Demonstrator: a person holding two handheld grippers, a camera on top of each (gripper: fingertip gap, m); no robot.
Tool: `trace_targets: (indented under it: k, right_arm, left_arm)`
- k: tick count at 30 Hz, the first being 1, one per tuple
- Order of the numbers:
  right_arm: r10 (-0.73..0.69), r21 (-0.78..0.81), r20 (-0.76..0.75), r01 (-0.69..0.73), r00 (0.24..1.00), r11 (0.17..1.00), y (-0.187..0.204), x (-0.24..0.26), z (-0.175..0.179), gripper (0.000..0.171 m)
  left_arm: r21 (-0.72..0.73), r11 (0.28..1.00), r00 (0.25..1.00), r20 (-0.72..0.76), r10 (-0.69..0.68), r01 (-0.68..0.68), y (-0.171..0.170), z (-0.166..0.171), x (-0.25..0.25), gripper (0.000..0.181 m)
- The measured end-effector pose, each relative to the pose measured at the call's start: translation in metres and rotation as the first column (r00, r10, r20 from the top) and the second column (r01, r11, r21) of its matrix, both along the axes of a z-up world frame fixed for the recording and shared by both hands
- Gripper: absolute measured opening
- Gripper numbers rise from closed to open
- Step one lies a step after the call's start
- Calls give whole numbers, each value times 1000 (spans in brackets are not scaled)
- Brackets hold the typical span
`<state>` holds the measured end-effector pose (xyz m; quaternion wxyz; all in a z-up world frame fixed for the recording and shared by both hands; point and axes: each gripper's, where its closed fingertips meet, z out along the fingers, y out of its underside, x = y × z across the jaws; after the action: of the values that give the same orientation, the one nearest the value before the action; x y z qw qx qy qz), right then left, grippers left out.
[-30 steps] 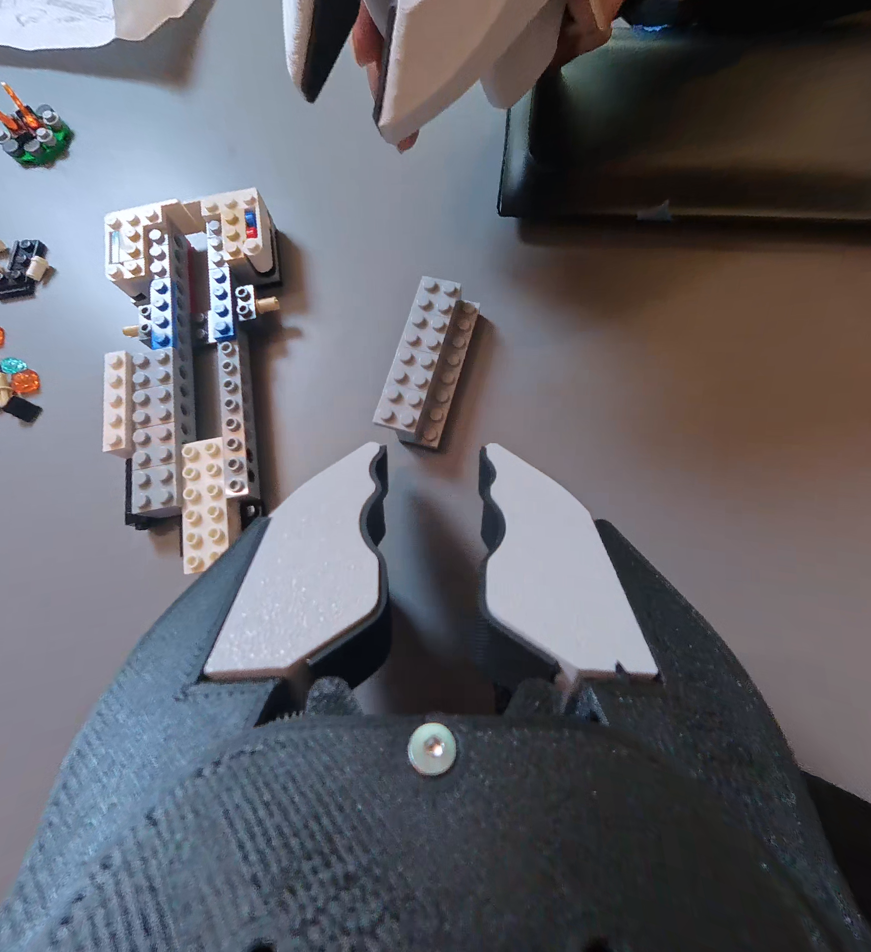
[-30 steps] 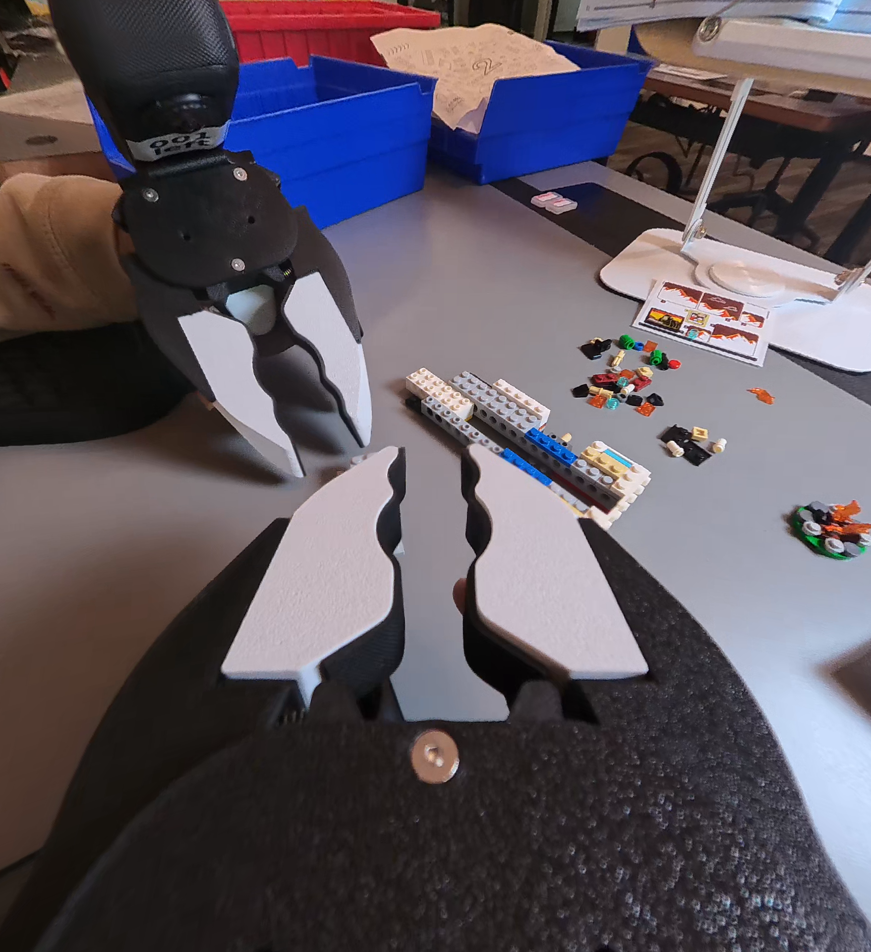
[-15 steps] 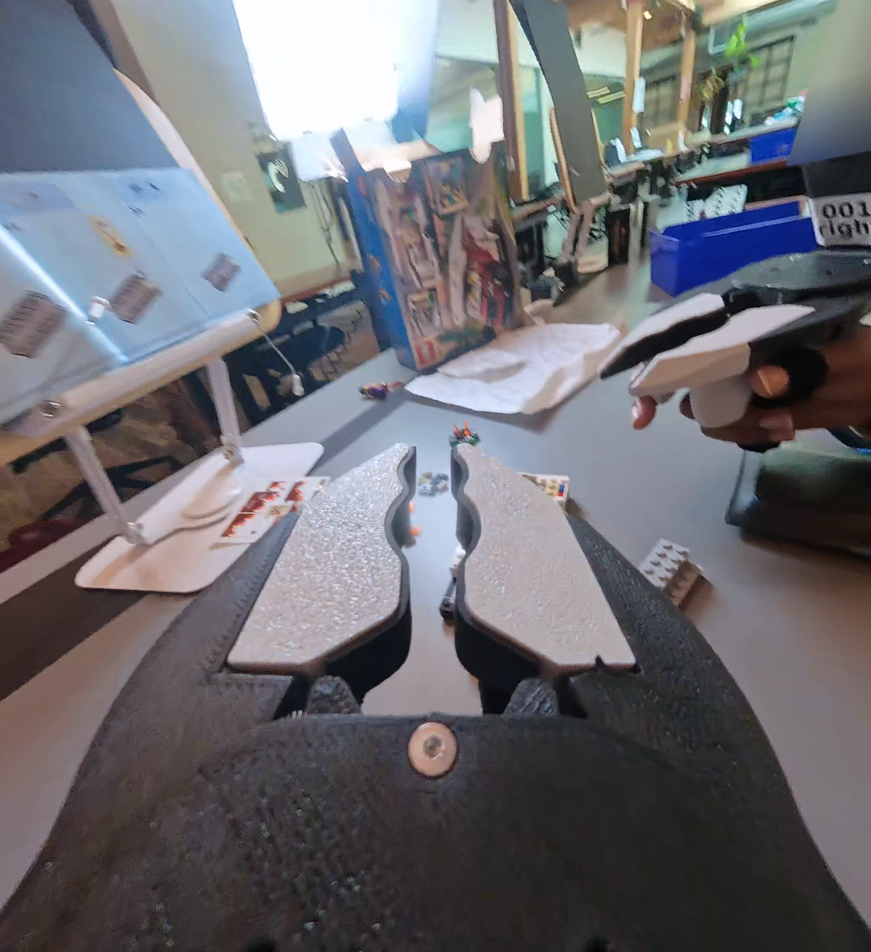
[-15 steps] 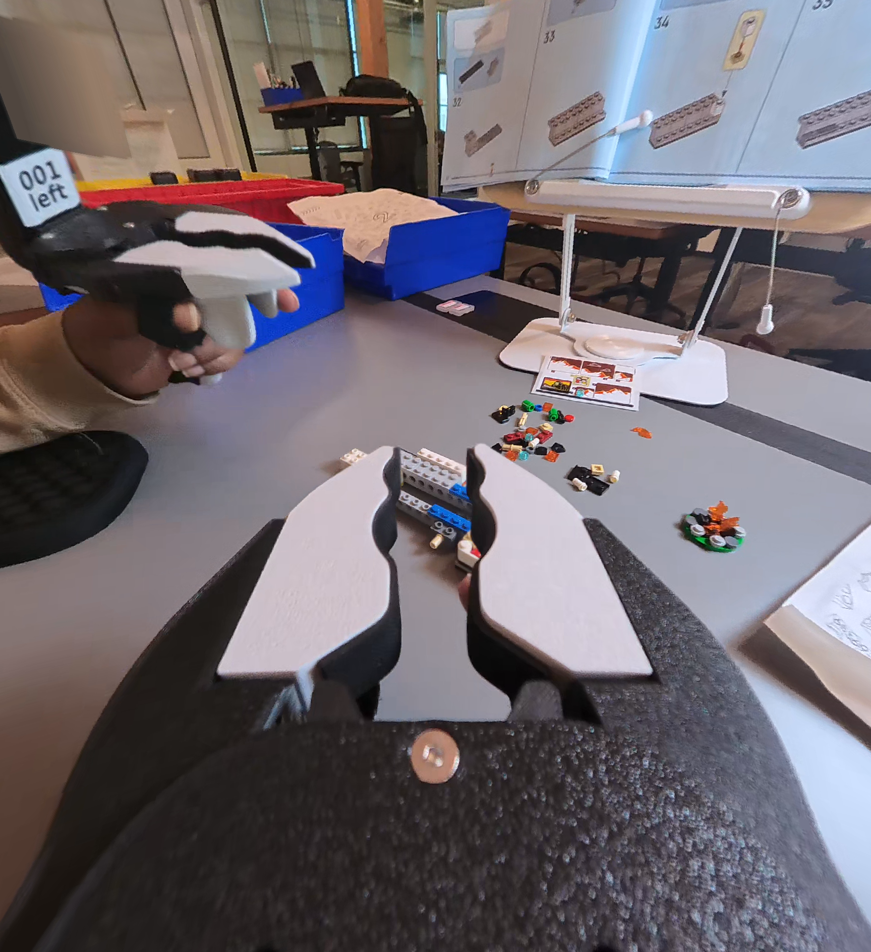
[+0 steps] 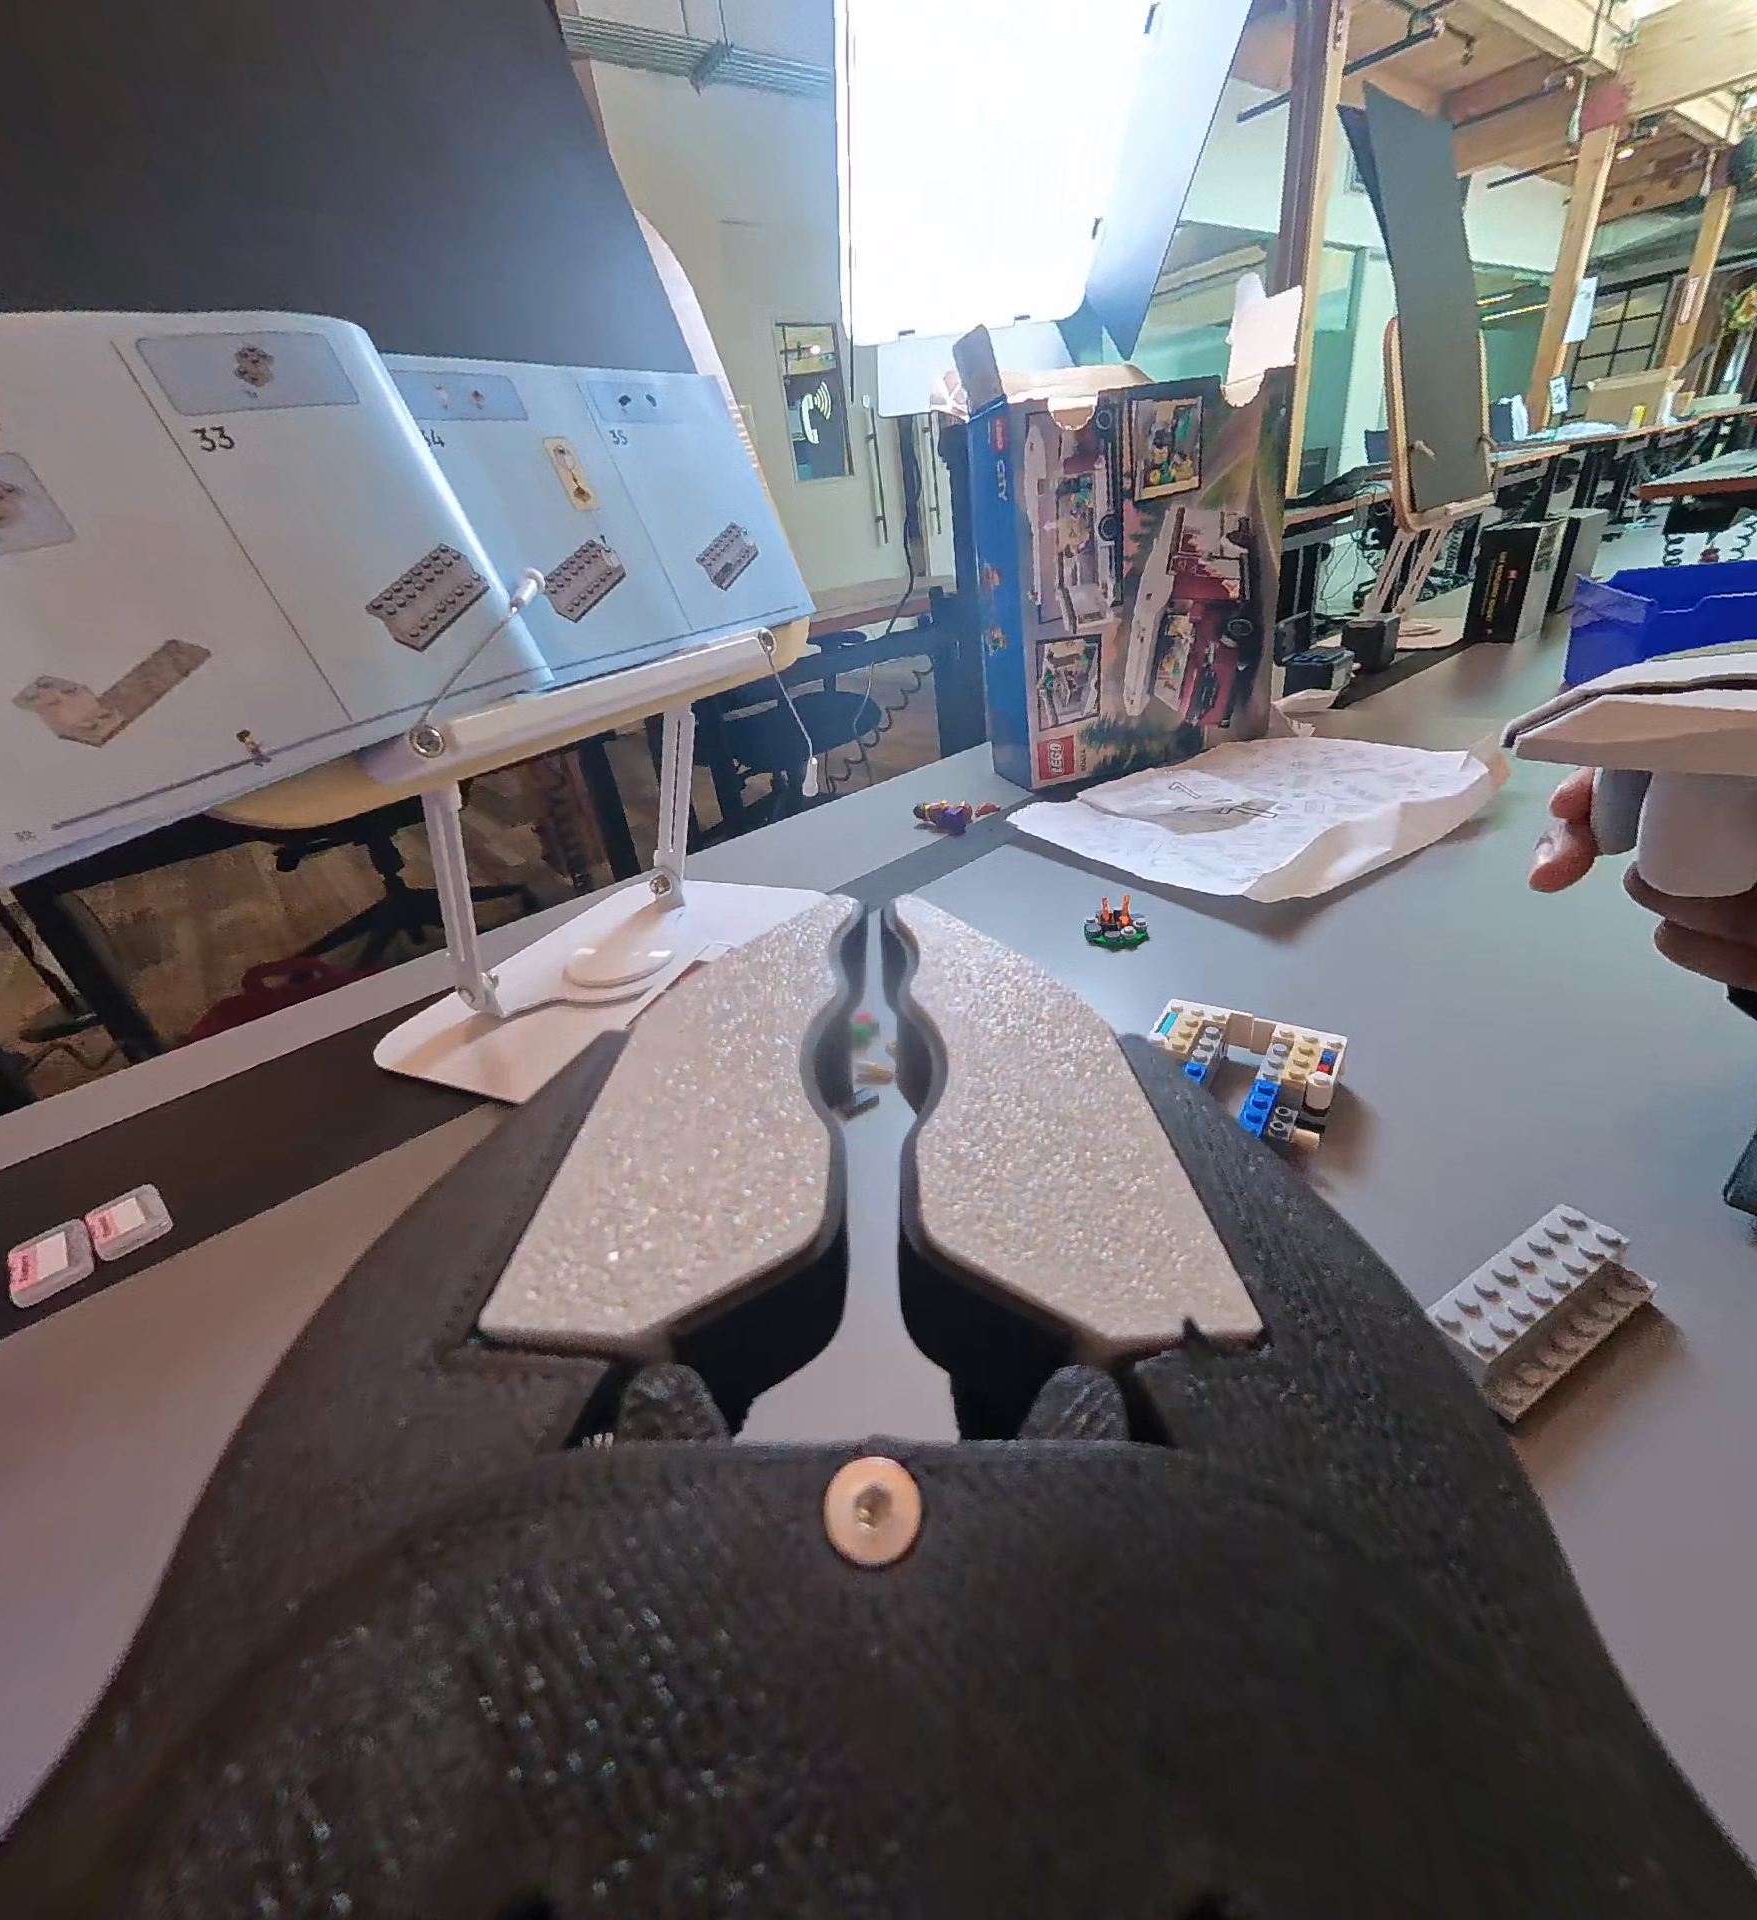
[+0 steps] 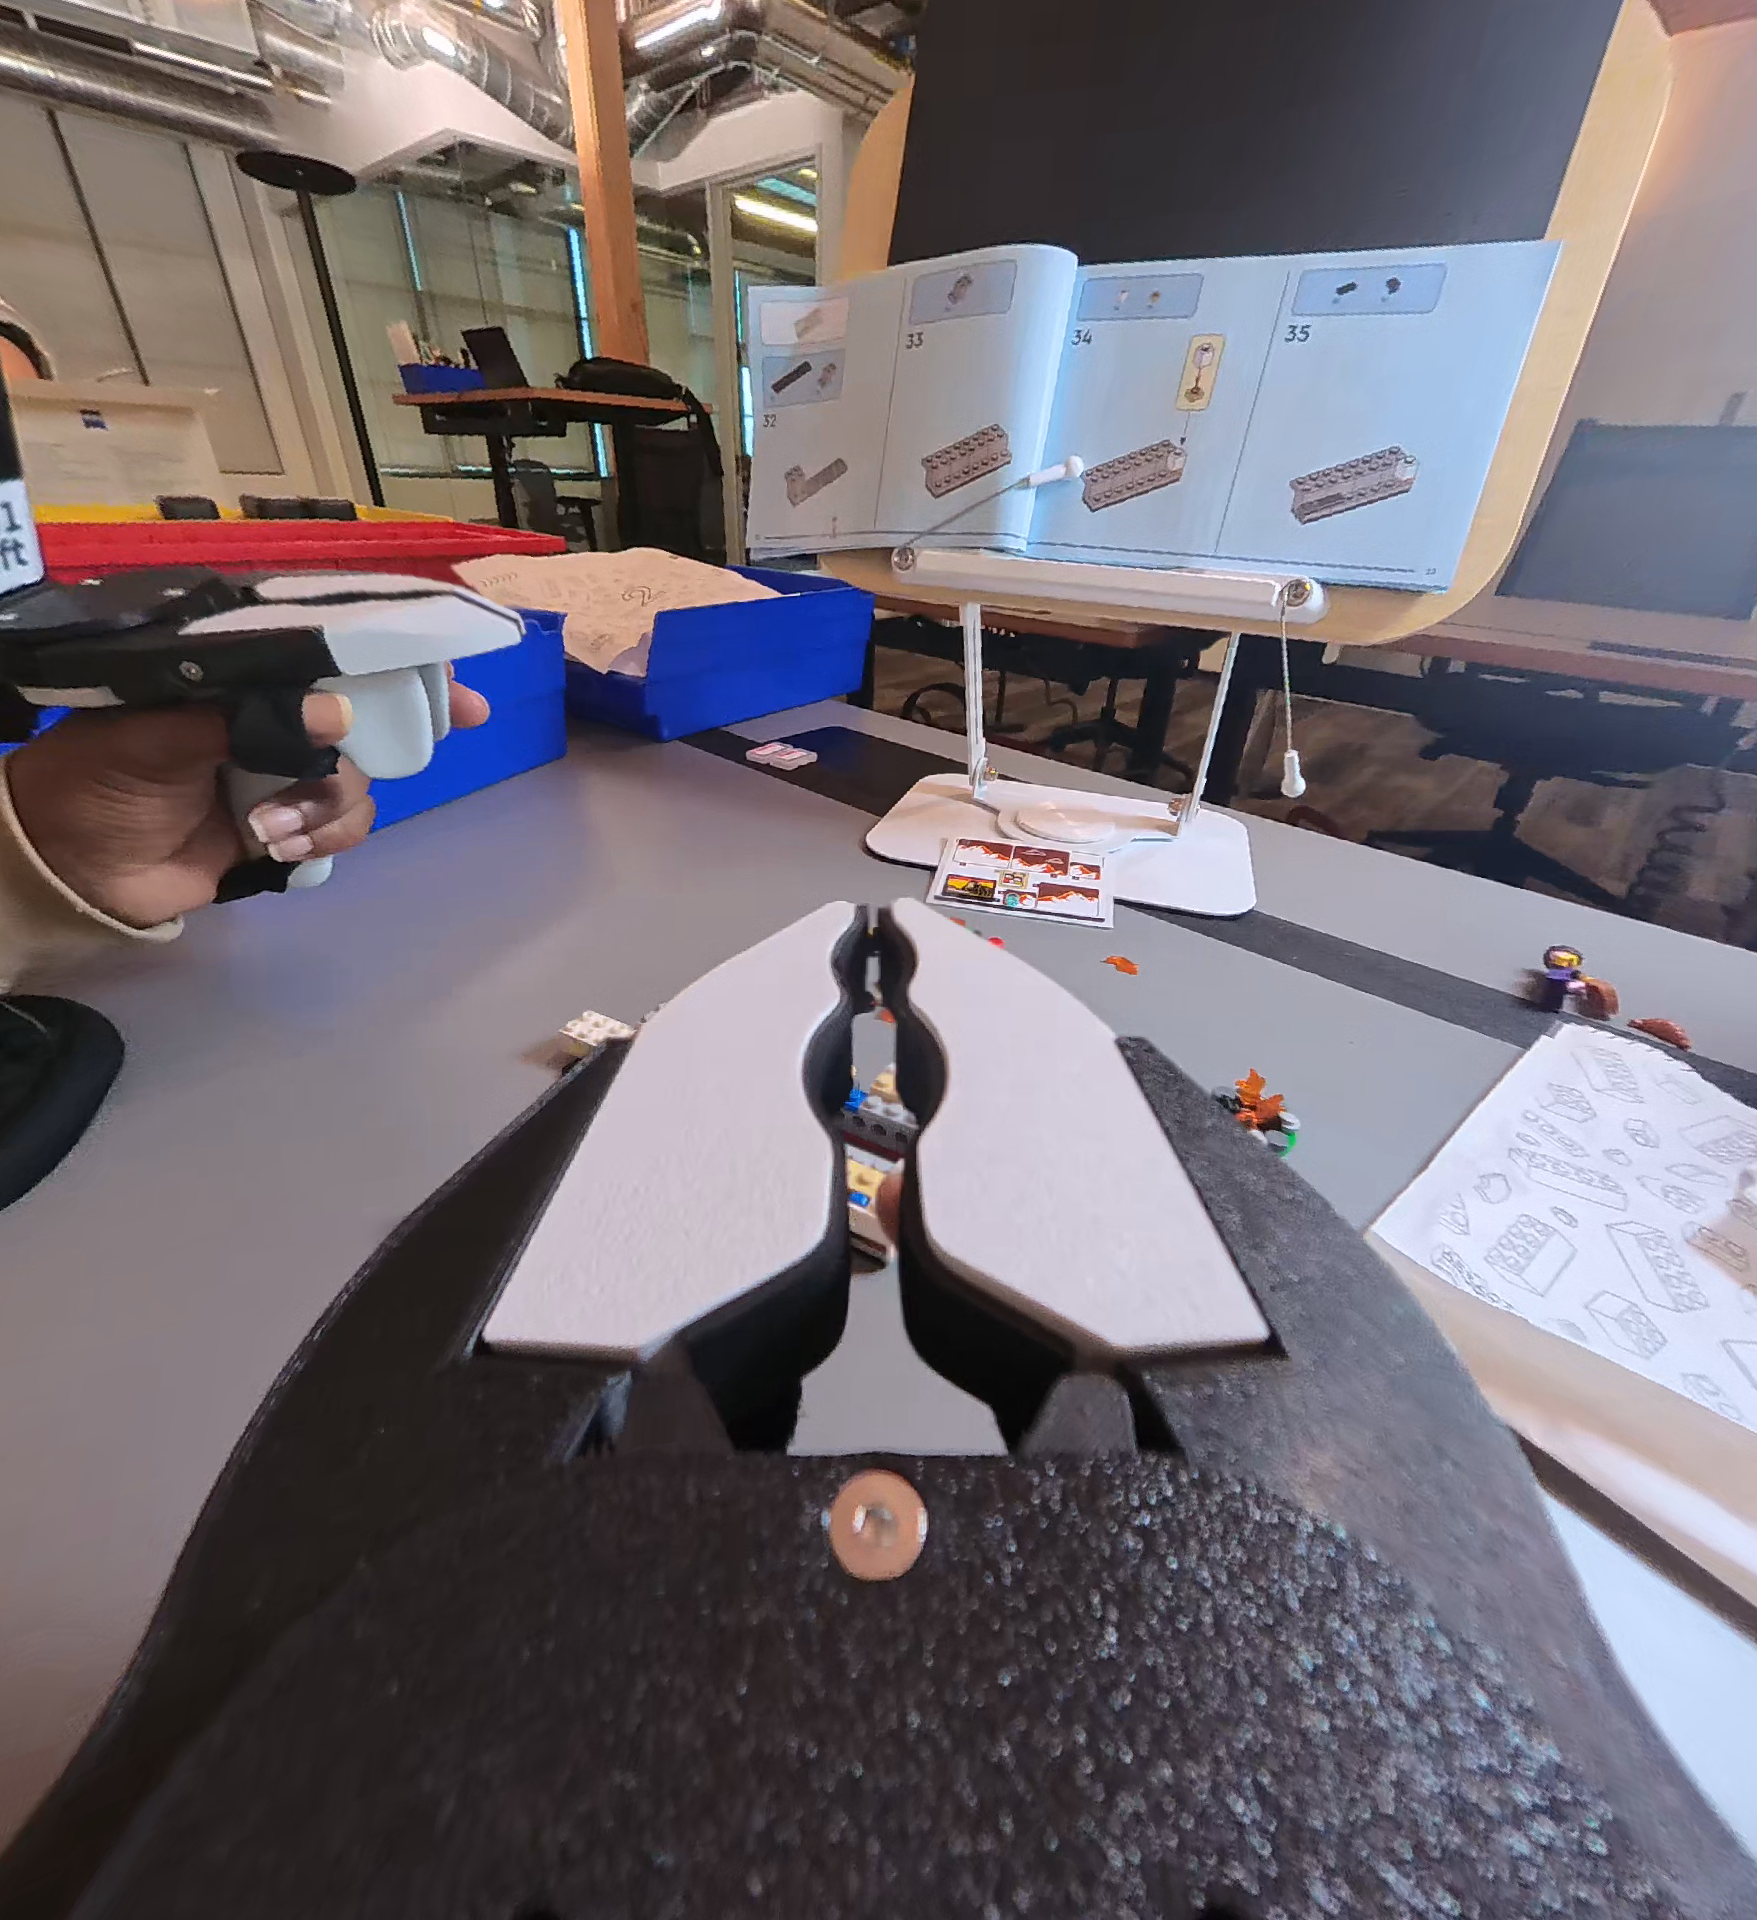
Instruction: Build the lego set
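Note:
My left gripper (image 5: 875, 914) is shut and empty, held level above the grey table and pointing at the instruction booklet (image 5: 313, 561) on its white stand. My right gripper (image 6: 876, 912) is shut and empty too, also raised and level. A grey lego block (image 5: 1539, 1314) lies on the table to the right of my left gripper. The long white, grey and blue lego build (image 5: 1258, 1065) lies beyond it; in the right wrist view it (image 6: 879, 1127) shows only through the gap between my fingers. Small loose pieces (image 5: 869, 1049) lie ahead.
The lego box (image 5: 1123, 582) stands at the back, with a printed paper bag (image 5: 1258, 816) before it. A small round green build (image 5: 1118, 928) sits near it. Blue bins (image 6: 718, 649) and a red tray stand far left. A sticker sheet (image 6: 1025, 883) lies by the stand's base. A minifigure (image 6: 1565, 977) stands right. Some 20 cm of space lies between my two pairs of fingers. Between my right fingertips and the grey lego block (image 5: 1539, 1314) there is roughly 15 cm.
Both grippers have tilted up from looking down at the table to level, and both have closed from slightly open to shut. The grey block lies where it was.

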<state>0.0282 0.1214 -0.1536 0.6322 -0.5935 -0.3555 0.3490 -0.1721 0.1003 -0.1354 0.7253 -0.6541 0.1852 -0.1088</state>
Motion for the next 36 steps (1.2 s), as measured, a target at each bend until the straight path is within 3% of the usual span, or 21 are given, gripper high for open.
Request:
trace_targets:
  k: [3, 5, 8, 14, 18, 23, 28, 32, 36]
  right_arm:
    - [24, -14, 1, -24, 1000, 1000, 1, -3, -4, 27]
    - [42, -26, -2, -42, 999, 999, 0, -5, -6, 32]
    - [44, -41, 11, -44, 999, 998, 2, -5, -10, 32]
    - [87, -91, 5, -86, 996, 992, 28, -8, 0, 13]
    - [148, -110, 191, -129, 970, 986, 62, -29, -4, 10]
    - [284, -172, 517, -227, 807, 959, 97, -75, -43, 10]
    - [444, -303, 628, -324, 640, 896, 120, -102, -68, 11]
    - [581, -412, 654, -416, 485, 811, 101, -107, -87, 10]
    - [618, -442, 698, -463, 362, 769, 78, -113, -105, 13]
  left_arm:
    - [-49, 999, 1000, 26, -5, 6, 5, -9, 1, 26]
    - [-78, 997, 999, 50, -6, 10, 8, -13, 1, 38]
    - [-97, 995, 999, 54, -3, 9, 10, -18, -1, 39]
    - [-126, 992, 999, 35, 16, -11, 14, -28, -4, 33]
    - [-158, 987, 996, 86, 6, 7, 17, -33, -8, 33]
    - [-196, 980, 995, 93, -28, 46, 19, -42, -2, 32]
    - [-225, 972, 997, 69, -46, 60, 21, -51, 2, 30]
    - [-245, 968, 997, 59, -48, 61, 24, -58, 2, 28]
    - [-267, 961, 997, 58, -57, 71, 27, -64, 4, 27]
